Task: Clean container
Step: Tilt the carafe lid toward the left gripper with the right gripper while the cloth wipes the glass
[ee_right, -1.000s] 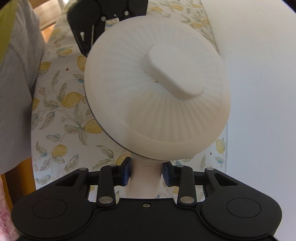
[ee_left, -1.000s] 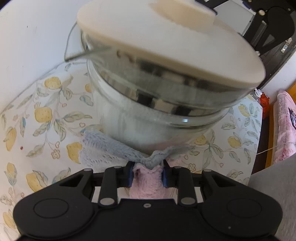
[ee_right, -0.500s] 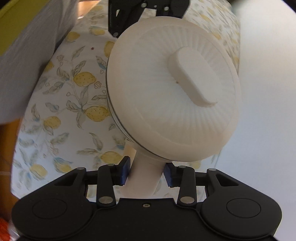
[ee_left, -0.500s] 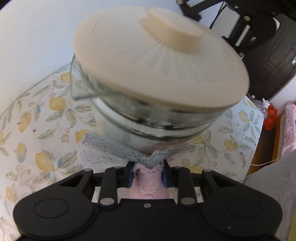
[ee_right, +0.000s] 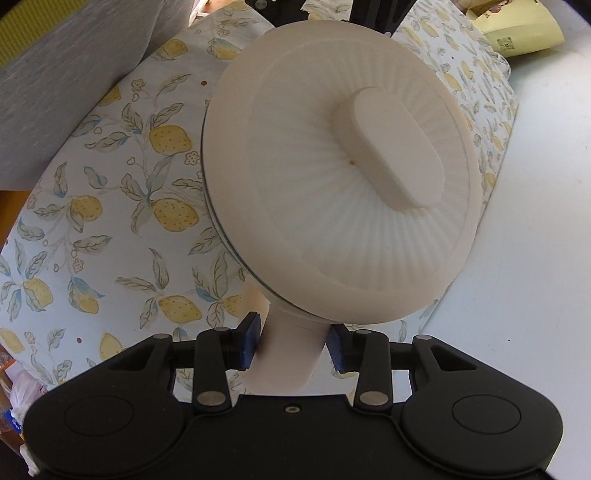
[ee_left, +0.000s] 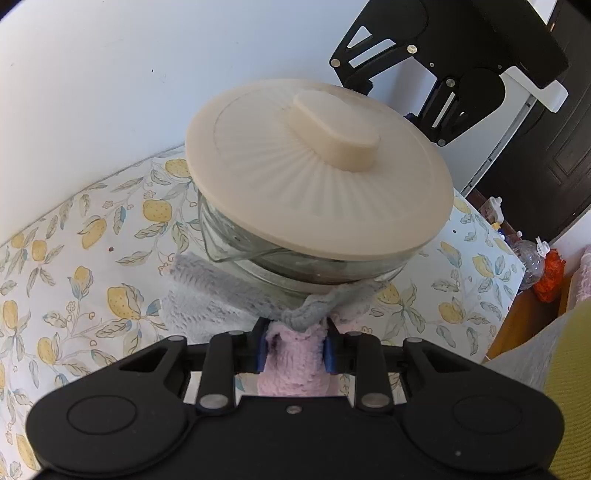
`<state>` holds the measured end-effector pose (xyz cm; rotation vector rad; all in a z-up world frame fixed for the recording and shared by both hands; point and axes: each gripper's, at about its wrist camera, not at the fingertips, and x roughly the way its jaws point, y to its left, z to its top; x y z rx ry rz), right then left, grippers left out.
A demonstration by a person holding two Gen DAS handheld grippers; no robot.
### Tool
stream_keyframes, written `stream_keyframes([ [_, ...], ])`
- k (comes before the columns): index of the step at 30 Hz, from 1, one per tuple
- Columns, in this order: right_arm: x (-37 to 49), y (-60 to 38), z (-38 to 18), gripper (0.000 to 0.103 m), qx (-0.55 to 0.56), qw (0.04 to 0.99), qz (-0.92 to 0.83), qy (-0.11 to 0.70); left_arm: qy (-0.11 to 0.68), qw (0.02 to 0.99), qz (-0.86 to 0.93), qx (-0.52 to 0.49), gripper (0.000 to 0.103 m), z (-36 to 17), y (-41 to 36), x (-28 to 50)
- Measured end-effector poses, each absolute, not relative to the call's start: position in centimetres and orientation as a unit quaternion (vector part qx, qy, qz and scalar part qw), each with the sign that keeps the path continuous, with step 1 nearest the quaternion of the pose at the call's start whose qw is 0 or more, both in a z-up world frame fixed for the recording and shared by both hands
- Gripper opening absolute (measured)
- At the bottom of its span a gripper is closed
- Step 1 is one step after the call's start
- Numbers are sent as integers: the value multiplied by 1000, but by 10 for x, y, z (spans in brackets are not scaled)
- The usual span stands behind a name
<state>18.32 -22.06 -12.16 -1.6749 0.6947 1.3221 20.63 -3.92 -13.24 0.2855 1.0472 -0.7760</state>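
A glass container (ee_left: 236, 243) with a ribbed cream lid (ee_left: 317, 177) stands on a lemon-print tablecloth (ee_left: 92, 295). My left gripper (ee_left: 295, 349) is shut on a pink and grey cloth (ee_left: 295, 362). The cloth's grey end (ee_left: 207, 288) lies against the foot of the glass. In the right wrist view I look down on the lid (ee_right: 332, 184) and its oblong knob (ee_right: 395, 155). My right gripper (ee_right: 291, 345) is shut on the container's cream handle (ee_right: 288, 354), which sticks out from under the lid rim. Its blue pads sit on either side of the handle.
A white wall (ee_left: 110, 74) runs close behind the container. A yellow bag (ee_right: 517, 29) lies at the table's far end. A person's grey sleeve (ee_right: 55, 92) is at the table edge. Bottles and an orange item (ee_left: 550, 269) sit off the table beside a dark door.
My left gripper has lifted and drawn back with the cloth, so the container looks smaller. The right gripper has rolled with the handle and its jaws stand slightly wider.
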Motion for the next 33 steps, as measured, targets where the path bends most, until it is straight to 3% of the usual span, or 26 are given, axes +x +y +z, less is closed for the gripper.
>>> stream_keyframes([
  [16,166,-223,-135,42,-674,471,499,274,474,782,-388,120,27,-110,-24,211],
  [33,168,-221,-130,40,-660,501,474,298,512,746,-400,146,27,-180,-36,221],
])
